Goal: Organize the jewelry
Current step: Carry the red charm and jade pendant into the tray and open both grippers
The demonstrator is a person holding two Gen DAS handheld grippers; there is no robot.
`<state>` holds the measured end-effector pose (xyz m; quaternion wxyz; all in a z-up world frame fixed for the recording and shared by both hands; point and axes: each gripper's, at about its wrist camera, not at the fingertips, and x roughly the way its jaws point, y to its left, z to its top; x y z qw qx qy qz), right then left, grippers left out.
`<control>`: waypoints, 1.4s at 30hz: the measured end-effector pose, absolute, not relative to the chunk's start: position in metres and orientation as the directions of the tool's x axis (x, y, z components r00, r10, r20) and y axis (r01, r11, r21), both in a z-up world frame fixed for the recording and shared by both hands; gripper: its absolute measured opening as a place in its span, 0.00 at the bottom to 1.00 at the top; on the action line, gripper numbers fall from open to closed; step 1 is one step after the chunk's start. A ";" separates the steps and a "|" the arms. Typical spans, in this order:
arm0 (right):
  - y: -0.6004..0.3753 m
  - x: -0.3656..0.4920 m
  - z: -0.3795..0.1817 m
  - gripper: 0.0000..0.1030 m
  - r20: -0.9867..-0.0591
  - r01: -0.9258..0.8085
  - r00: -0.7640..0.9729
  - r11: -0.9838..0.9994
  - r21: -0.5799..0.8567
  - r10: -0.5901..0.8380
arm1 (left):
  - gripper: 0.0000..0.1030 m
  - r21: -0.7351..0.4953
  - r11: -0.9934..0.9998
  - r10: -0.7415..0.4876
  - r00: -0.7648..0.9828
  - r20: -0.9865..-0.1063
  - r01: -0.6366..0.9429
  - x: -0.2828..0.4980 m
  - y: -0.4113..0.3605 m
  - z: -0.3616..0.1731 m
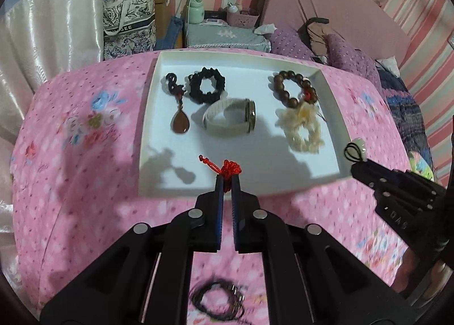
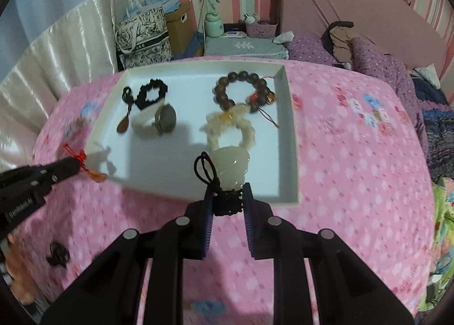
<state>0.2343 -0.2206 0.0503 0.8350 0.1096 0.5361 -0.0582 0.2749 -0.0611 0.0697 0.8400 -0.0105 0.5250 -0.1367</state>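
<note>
1. In the left wrist view, a white tray (image 1: 154,92) fills the centre of the frame on a pink floral bedspread (image 1: 71,154).
2. At the tray's left lies a brown teardrop pendant (image 1: 179,123). Its long axis runs up the frame, with the drop at the lower end and a black knotted cord at the upper end.
3. Just right of that cord sits a black bracelet (image 1: 207,85), lying flat as a ring.
4. Below it, in the middle, a cream band with a dark face (image 1: 230,119) stands on its edge, the face turned to the right.
5. At the tray's right, a brown wooden bead bracelet (image 1: 295,88) overlaps a cream-white bracelet (image 1: 302,133) below it.
6. At lower centre, the left gripper (image 1: 226,183) is clenched on a red knotted cord (image 1: 224,167) above the tray's near edge; the cord's tail points to the upper left.
7. At the bottom of the frame a blurred black cord with metal beads (image 1: 218,301) lies on the bedspread.
8. In the right wrist view, at centre, the right gripper (image 2: 228,197) grasps the black knot of a pale jade pendant (image 2: 231,167). The pendant points up the frame over the tray's near right part.
</note>
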 end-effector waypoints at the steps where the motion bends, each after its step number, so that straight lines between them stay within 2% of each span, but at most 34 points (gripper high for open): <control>1: -0.219 0.241 0.047 0.19 -0.908 0.216 0.419 0.968 0.129 0.028 | 0.03 -0.162 0.962 -0.241 0.414 -0.878 0.218 0.279 -0.062 0.069; 17: -0.196 0.303 -0.030 0.19 -0.923 0.240 0.385 0.964 0.119 0.018 | 0.03 -0.110 0.985 -0.153 0.380 -0.913 0.132 0.331 -0.046 0.005; 25: -0.189 0.303 -0.032 0.19 -0.910 0.212 0.413 0.975 0.058 -0.036 | 0.03 -0.106 0.990 -0.131 0.348 -0.928 0.090 0.340 -0.034 -0.015; 32: -0.193 0.308 -0.031 0.20 -0.922 0.200 0.388 0.977 0.070 -0.014 | 0.04 -0.101 0.991 -0.126 0.342 -0.931 0.090 0.341 -0.036 -0.015; 35: -0.195 0.310 -0.032 0.23 -0.930 0.198 0.368 0.977 0.085 0.006 | 0.08 -0.103 0.991 -0.125 0.337 -0.933 0.084 0.341 -0.037 -0.013; 37: -0.199 0.310 -0.031 0.38 -0.935 0.210 0.355 0.972 0.107 0.027 | 0.13 -0.107 0.991 -0.128 0.333 -0.934 0.081 0.340 -0.037 -0.011; 39: -0.201 0.310 -0.031 0.39 -0.937 0.213 0.347 0.971 0.111 0.031 | 0.25 -0.109 0.991 -0.131 0.339 -0.932 0.081 0.339 -0.037 -0.007; 42: -0.205 0.308 -0.032 0.39 -0.941 0.221 0.337 0.968 0.118 0.038 | 0.34 -0.113 0.990 -0.135 0.357 -0.924 0.081 0.334 -0.037 0.002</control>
